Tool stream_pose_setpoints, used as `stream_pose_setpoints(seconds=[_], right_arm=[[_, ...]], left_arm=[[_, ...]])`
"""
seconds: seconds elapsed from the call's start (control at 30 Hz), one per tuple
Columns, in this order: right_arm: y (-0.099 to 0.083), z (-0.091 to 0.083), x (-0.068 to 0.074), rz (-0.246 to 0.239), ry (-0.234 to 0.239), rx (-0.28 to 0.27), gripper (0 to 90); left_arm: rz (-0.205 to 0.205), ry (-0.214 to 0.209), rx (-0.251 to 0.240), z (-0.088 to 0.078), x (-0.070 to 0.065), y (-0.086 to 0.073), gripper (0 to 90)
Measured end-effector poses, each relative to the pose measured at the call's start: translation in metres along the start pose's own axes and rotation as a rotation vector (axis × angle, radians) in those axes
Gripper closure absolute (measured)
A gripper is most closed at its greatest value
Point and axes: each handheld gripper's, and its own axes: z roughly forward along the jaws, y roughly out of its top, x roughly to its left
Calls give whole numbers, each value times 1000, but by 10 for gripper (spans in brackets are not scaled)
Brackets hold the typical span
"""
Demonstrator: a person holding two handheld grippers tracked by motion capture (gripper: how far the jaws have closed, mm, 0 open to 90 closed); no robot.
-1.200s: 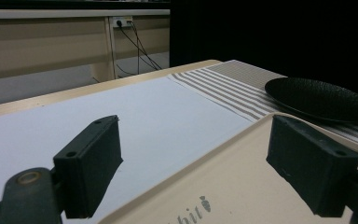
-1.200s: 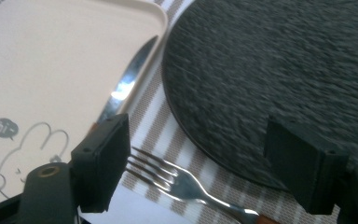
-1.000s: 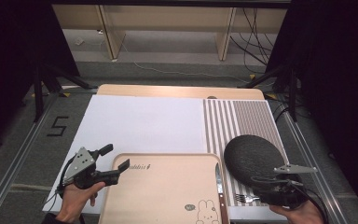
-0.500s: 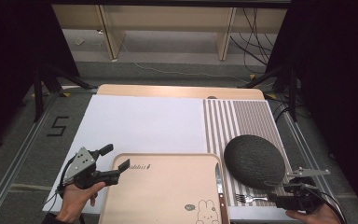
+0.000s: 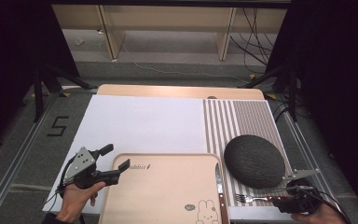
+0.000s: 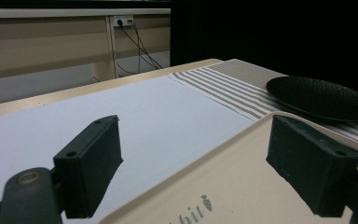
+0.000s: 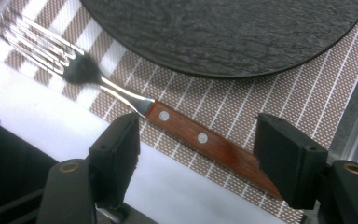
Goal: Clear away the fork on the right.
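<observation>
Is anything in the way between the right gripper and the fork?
No. The right gripper hangs open right over the fork, its wooden handle lying bare between the jaws. The black plate sits beside it, not in between.

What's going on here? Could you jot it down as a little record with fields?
Setting: table with a white sheet and a striped mat
Left gripper: open, astride the beige tray's rim
Right gripper: jaws just been closing, not yet gripping; wooden handle of the fork lies between them
Plate: dark, on the mat, beside the fork
Knife: along the tray's right edge
</observation>
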Motion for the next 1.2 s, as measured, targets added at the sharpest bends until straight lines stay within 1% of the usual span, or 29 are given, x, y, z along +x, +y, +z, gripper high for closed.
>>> stream_pose_setpoints(seconds=[0.03, 0.07, 0.1, 0.13, 0.17, 0.27, 0.33, 0.4, 0.47, 0.53, 0.57, 0.6, 0.63, 0.67, 0.7, 0.73, 0.77, 0.8, 0.83, 0.87, 0.9, 0.93, 0.97, 1.0, 1.03, 1.07, 1.13, 1.17, 1.2], right_arm=[[1, 0, -1, -31, -13, 16, 334], [1, 1, 3, -8, -20, 38, 337], [1, 2, 4, -18, -26, 44, 340], [2, 2, 3, -51, -28, 53, 345], [2, 3, 4, -50, -33, 57, 348], [3, 5, 5, -88, -46, 92, 352], [3, 6, 6, -86, -47, 98, 364], [4, 8, 4, -122, -56, 105, 368], [4, 8, 6, -124, -49, 119, 375], [5, 10, 6, -151, -53, 119, 385], [6, 11, 6, -150, -58, 128, 395], [7, 13, 4, -174, -69, 118, 401], [7, 13, 6, -166, -66, 136, 406], [8, 14, 4, -200, -65, 126, 411], [8, 14, 6, -177, -63, 142, 417], [9, 16, 4, -204, -69, 136, 426], [10, 16, 6, -198, -74, 152, 430], [11, 18, 5, -229, -77, 151, 437], [11, 18, 7, -214, -73, 173, 445], [11, 20, 8, -221, -79, 175, 456], [12, 21, 7, -253, -81, 166, 464], [12, 20, 9, -238, -79, 184, 473], [13, 20, 10, -253, -83, 182, 482], [13, 21, 10, -288, -89, 179, 500], [13, 21, 13, -277, -85, 188, 525], [14, 21, 12, -304, -83, 192, 542], [14, 20, 16, -314, -81, 202, 571], [15, 21, 15, -341, -86, 194, 585], [15, 21, 17, -333, -86, 204, 596]], left_arm=[[-2, 1, 0, 0, 0, 0, 168], [-2, 1, -1, 0, 0, 0, 168], [-1, 1, 0, 0, 0, 0, 168], [-1, 1, 1, 0, 0, 0, 167], [-1, 1, 1, 0, 0, 0, 167], [0, 1, 1, 0, 0, 0, 168], [0, 1, 2, 0, 0, 0, 168], [-1, 1, 2, 0, 0, 0, 168], [-2, 2, 3, 0, 1, 0, 168], [1, 2, 2, 1, 1, 0, 168], [0, 5, 6, 0, 1, 0, 168], [1, 5, 5, 0, 1, 0, 168], [1, 5, 5, 0, 1, 0, 168], [2, 5, 6, 0, 1, 0, 168], [1, 6, 7, 0, 1, 0, 168], [0, 6, 8, 0, 1, 0, 168], [0, 7, 8, 0, 1, 0, 168], [1, 7, 7, 0, 1, 0, 168], [1, 7, 7, 0, 1, 0, 168], [1, 8, 8, 0, 1, 0, 168], [0, 8, 8, 0, 1, 0, 169], [1, 8, 8, 0, 1, -1, 169], [3, 8, 8, 0, 1, 0, 169], [3, 8, 7, 0, 1, 0, 170], [3, 8, 8, 0, 1, 0, 170], [3, 8, 8, 0, 1, 0, 170], [1, 8, 7, 0, 1, 0, 170], [1, 8, 7, 0, 1, 0, 170], [2, 8, 5, 0, 1, 0, 170]])
